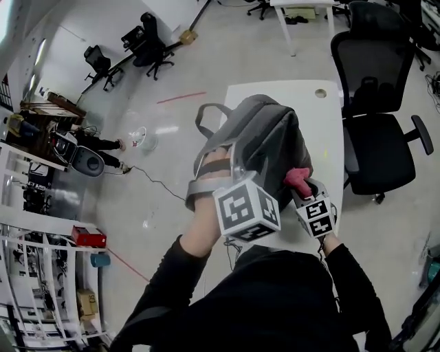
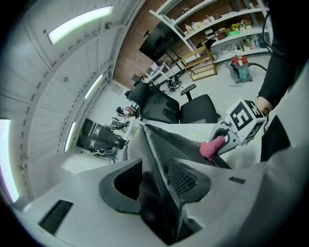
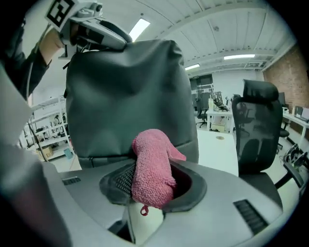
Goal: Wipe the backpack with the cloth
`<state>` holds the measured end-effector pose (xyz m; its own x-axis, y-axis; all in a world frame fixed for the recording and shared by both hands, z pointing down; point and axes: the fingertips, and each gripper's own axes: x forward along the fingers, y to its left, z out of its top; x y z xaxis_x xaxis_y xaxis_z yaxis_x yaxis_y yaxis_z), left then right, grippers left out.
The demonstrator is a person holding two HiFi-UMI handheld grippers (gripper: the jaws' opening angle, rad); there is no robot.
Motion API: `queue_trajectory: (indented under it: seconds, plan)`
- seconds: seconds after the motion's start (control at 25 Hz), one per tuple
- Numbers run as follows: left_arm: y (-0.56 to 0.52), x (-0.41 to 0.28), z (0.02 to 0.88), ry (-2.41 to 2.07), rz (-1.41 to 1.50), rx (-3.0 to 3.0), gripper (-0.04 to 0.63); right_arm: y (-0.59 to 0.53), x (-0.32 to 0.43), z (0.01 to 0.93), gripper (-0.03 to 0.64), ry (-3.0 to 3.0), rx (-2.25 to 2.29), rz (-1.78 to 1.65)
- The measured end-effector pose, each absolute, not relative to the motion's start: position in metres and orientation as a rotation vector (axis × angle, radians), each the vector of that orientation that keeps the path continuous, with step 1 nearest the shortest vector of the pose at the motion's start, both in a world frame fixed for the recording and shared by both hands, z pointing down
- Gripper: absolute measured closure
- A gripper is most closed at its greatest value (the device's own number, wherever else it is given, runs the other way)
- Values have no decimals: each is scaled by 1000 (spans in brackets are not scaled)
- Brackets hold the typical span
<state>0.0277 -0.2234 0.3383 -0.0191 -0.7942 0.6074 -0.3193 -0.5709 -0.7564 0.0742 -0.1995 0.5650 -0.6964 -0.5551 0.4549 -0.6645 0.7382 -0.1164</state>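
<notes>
A grey backpack (image 1: 261, 137) stands upright on the white table (image 1: 330, 130). My left gripper (image 1: 230, 163) is at its near left top edge. In the left gripper view a dark fold of the backpack (image 2: 164, 144) runs between the jaws of the left gripper (image 2: 154, 178), which stand wide apart. My right gripper (image 1: 302, 187) is shut on a pink cloth (image 1: 297, 180) at the backpack's near right side. In the right gripper view the cloth (image 3: 152, 169) sticks up from the right gripper (image 3: 152, 181), just in front of the backpack's smooth panel (image 3: 125, 96).
A black office chair (image 1: 378, 137) stands right of the table. More chairs (image 1: 148, 41) and a second white table (image 1: 302, 10) are farther back. Shelving (image 1: 41, 275) and a red box (image 1: 88, 237) are on the left, with a cable (image 1: 155, 179) across the floor.
</notes>
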Motion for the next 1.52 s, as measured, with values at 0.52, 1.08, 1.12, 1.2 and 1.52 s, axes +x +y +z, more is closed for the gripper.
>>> queue_trajectory:
  seconds: [0.52,1.08,1.12,1.2,1.52]
  plan:
    - [-190,20,330,1084,-1415,-2175,534,-264,148,394,477,-2857,1258,309]
    - [-145,-12,322,1124,-1257,-2284,553,-164,68,528,477,-2709,874,121]
    - [-146,-8,324,1112,-1250,-2294,554,-162,69,554,477,-2665,870,157]
    - [-147,-3,326,1090,-1238,-2304,557,-157,72,594,477,-2585,850,243]
    - [-165,7,328,1061,-1225,-2173,555,-115,101,679,477,-2362,800,557]
